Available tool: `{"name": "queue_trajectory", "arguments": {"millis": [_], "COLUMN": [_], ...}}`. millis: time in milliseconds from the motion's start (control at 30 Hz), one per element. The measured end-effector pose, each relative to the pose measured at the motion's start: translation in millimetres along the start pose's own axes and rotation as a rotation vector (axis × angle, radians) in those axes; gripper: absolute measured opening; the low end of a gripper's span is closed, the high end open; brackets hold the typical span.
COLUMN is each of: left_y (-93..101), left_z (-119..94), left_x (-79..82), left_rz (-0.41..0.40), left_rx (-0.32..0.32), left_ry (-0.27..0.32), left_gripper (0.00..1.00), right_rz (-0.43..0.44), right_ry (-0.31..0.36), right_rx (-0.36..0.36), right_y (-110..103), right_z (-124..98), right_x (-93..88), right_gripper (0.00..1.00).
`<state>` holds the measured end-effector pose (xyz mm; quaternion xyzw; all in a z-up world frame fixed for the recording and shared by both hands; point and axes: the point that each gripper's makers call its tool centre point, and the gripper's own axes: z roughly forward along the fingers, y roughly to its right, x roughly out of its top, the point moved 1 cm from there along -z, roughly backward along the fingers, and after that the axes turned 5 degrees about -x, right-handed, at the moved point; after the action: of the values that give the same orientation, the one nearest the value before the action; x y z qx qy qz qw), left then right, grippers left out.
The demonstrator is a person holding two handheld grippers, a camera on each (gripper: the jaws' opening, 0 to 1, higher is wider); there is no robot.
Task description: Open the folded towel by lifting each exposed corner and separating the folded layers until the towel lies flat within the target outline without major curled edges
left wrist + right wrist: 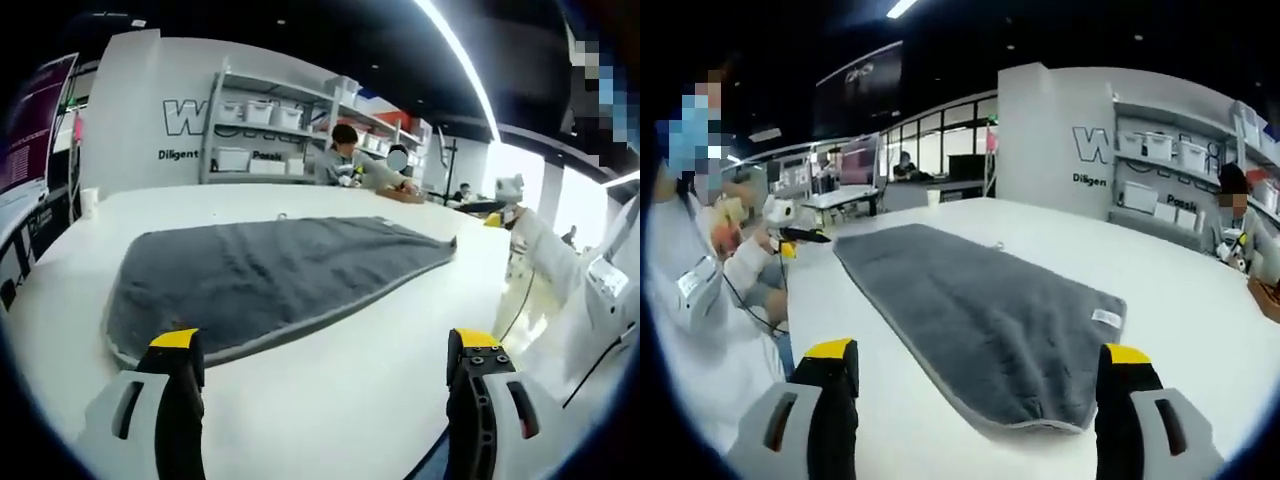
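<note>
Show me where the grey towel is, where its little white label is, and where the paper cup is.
grey towel (pixel 970 330), right gripper view, middle of its top surface
white label (pixel 1105 317), right gripper view, tag near the towel's corner
paper cup (pixel 89 203), left gripper view, side wall of the cup

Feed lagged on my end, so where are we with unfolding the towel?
Done: nothing looks opened; the grey towel lies on the white table as a long folded strip, label at one end. In hand: nothing; the left gripper and right gripper are both open, short of the towel. Left: lifting corners, separating layers, flattening. I can't make out a target outline.
</note>
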<state>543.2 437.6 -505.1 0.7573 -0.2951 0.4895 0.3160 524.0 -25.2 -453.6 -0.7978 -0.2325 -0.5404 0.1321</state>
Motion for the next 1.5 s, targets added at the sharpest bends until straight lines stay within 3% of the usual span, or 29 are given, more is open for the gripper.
{"name": "queue_trajectory", "arguments": {"millis": [233,400,600,767,900,1200,1500], "left_y": [-2.8,-3.3,-4.3,-7.5,-8.4,-13.4,-19.0], "left_z": [-2,-2,-3,-7,-8,-10,-9], "left_x": [-1.2,-0.9,-2.3,-3.6,-3.6,-4.5,-5.7], "left_rz": [-0.003,-0.005,-0.012,-0.018,-0.017,-0.030,-0.039], "left_rx": [0.008,0.014,0.019,0.031,0.035,0.050,0.066], "left_ry": [-0.003,0.001,0.006,0.007,0.008,0.018,0.017], "left_gripper": [0.99,0.99,0.99,0.99,0.99,0.99,0.99], "right_rz": [-0.014,-0.008,0.057,0.121,0.139,0.254,0.288], "right_ry": [-0.012,-0.061,-0.109,-0.164,-0.223,-0.262,-0.287], "right_rx": [0.030,0.073,0.106,0.145,0.113,0.025,-0.018], "right_y": [16,42,65,69,85,96,97], "right_z": [26,60,102,138,161,180,185], "right_x": [13.5,17.9,16.6,11.0,0.5,-25.8,-38.1], "right_gripper": [1.00,1.00,1.00,1.00,1.00,1.00,1.00]}}
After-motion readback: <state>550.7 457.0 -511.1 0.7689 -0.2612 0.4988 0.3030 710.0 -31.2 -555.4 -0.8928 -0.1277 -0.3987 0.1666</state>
